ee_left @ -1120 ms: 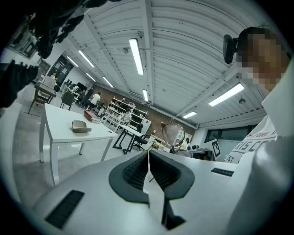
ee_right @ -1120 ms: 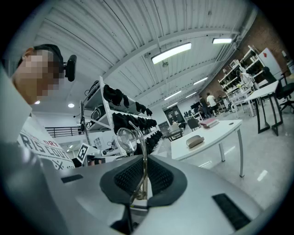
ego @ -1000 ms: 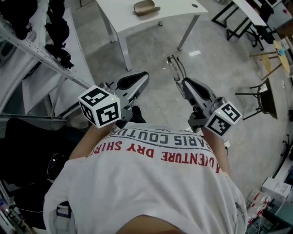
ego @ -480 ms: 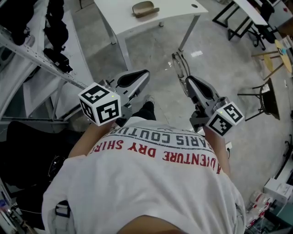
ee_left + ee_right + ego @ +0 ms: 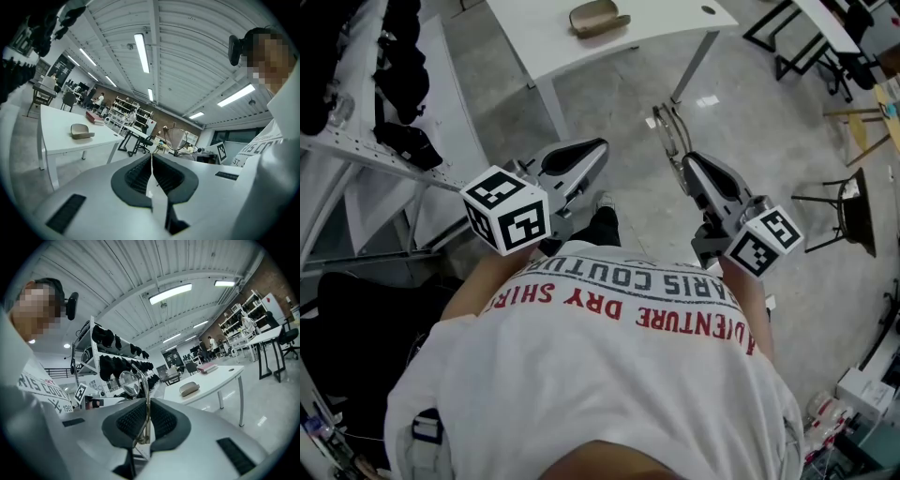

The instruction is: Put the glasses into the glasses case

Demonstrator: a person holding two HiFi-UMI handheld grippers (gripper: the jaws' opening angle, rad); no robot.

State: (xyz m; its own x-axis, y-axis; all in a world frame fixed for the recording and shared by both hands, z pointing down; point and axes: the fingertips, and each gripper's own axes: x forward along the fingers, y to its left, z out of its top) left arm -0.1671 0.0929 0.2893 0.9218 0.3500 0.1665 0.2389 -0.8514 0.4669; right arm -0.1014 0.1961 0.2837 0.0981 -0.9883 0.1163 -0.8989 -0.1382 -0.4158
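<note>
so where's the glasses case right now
Head view, top centre: the glasses case lies on the white table, ahead of the right gripper that holds the glasses.

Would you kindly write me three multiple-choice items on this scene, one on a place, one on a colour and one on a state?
1. Where is the glasses case?
A. on the floor
B. on the white table
C. on the dark shelving

2. What colour is the glasses case?
A. blue
B. black
C. tan

3. What is the state of the right gripper?
A. shut on the glasses
B. wide open
C. shut and empty

Answers:
1 B: the head view shows it lying on the tabletop.
2 C: the head view and the left gripper view show it tan.
3 A: the right gripper view shows the jaws closed on the frame, with a lens standing above them.
</note>
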